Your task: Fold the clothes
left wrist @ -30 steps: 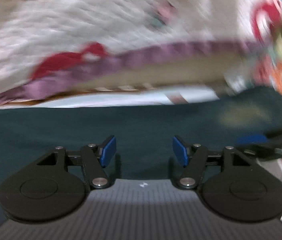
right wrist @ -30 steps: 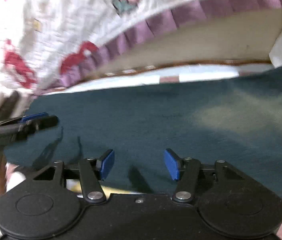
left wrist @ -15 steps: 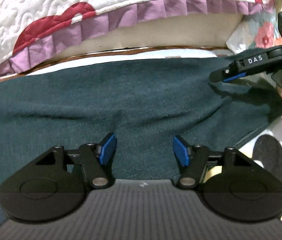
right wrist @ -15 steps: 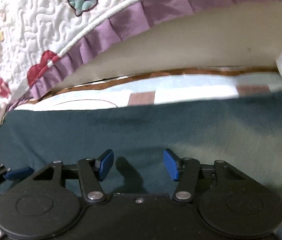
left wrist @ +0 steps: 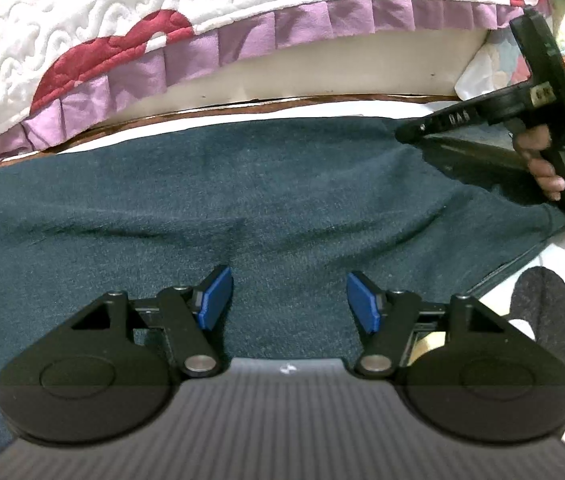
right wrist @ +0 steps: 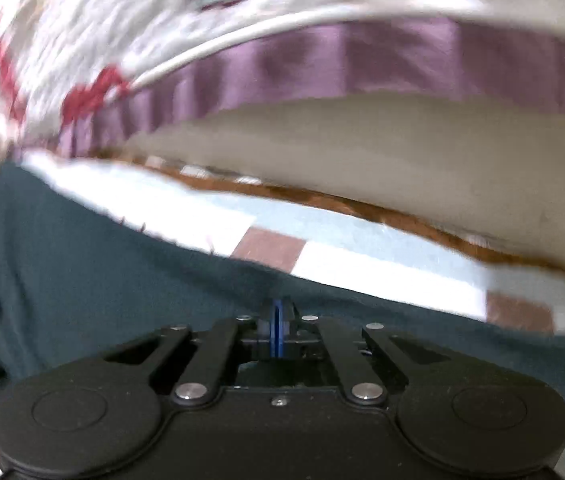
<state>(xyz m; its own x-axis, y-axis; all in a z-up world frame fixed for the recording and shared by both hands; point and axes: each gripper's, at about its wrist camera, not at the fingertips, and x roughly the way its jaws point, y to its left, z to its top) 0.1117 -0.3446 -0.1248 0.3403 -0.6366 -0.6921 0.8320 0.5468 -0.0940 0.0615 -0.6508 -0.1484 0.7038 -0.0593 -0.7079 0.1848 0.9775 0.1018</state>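
Two grippers work over one dark teal garment (left wrist: pixel 266 200), which lies spread flat on a checked sheet (right wrist: pixel 346 256) of pale and brownish squares. Its far edge runs roughly straight across the left wrist view, with a narrow strip of bare sheet between it and a brown border. Beyond that rises a cream mattress side (left wrist: pixel 322 68), overhung by a white quilted cover with a purple ruffle (left wrist: pixel 242 40), so there is little room past the far hem. The left gripper (left wrist: pixel 288 300) hovers over the near middle of the cloth with its blue pads (left wrist: pixel 214 298) spread wide and nothing between them. The right gripper (left wrist: pixel 414 130) is at the garment's far right corner, a hand (left wrist: pixel 538 160) wrapped around its handle. In its own view, which is blurred, the right gripper's (right wrist: pixel 277 334) pads are pressed together just at the fabric's far edge and seem to pinch it, though the blur leaves that uncertain. On the near right the garment's edge slants away, and a dark rounded object (left wrist: pixel 542 300) lies just beside it on the sheet.
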